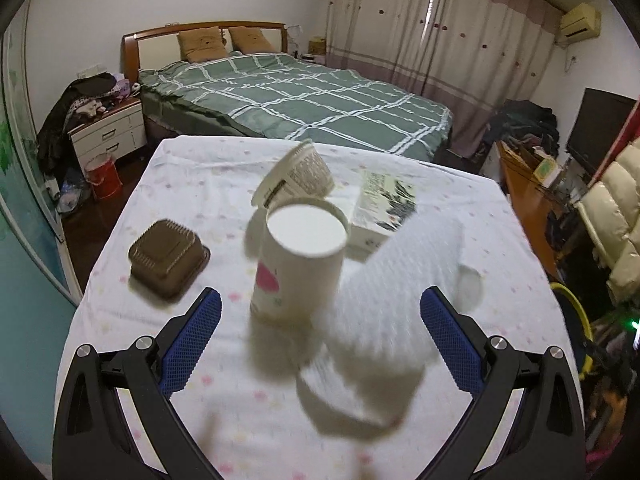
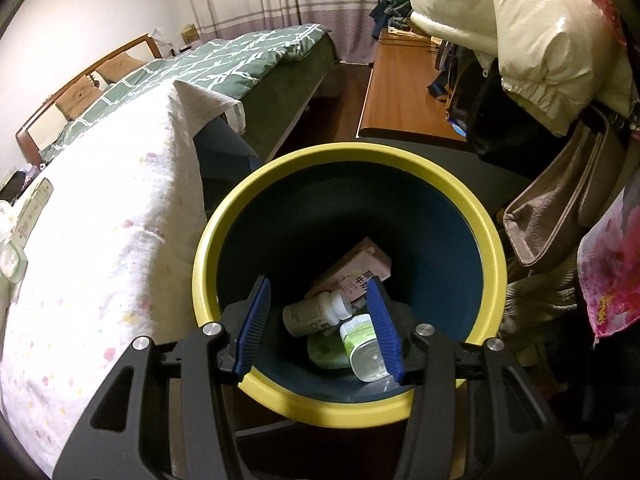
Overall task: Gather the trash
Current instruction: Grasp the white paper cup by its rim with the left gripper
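The left gripper (image 1: 320,308) is held tilted down over the cloth-covered table (image 1: 120,320), its blue fingers (image 1: 200,320) spread wide with nothing pressed between them; to the left of the fingers a brown plastic container (image 1: 169,257) is seen lying upside down near the table's left edge, with bare cloth around it; between the fingers, a little beyond their tips, a white paper cup (image 1: 298,258) is seen upright, and behind it a printed cup (image 1: 296,174) is tipped on its side; a blurred white crumpled paper (image 1: 384,304) lies just inside the right finger, and a flat box (image 1: 382,210) rests beyond it toward the far right edge. The right gripper (image 2: 320,320) is pointed steeply down above a yellow-rimmed bin (image 2: 360,152) standing just beside the table's hanging cloth; its jaws are partly apart and nothing is clamped; inside the bin a pink carton (image 2: 352,268), a white bottle (image 2: 316,314) and a green-labelled tub (image 2: 362,346) are seen on the bottom; open rim is left all round.
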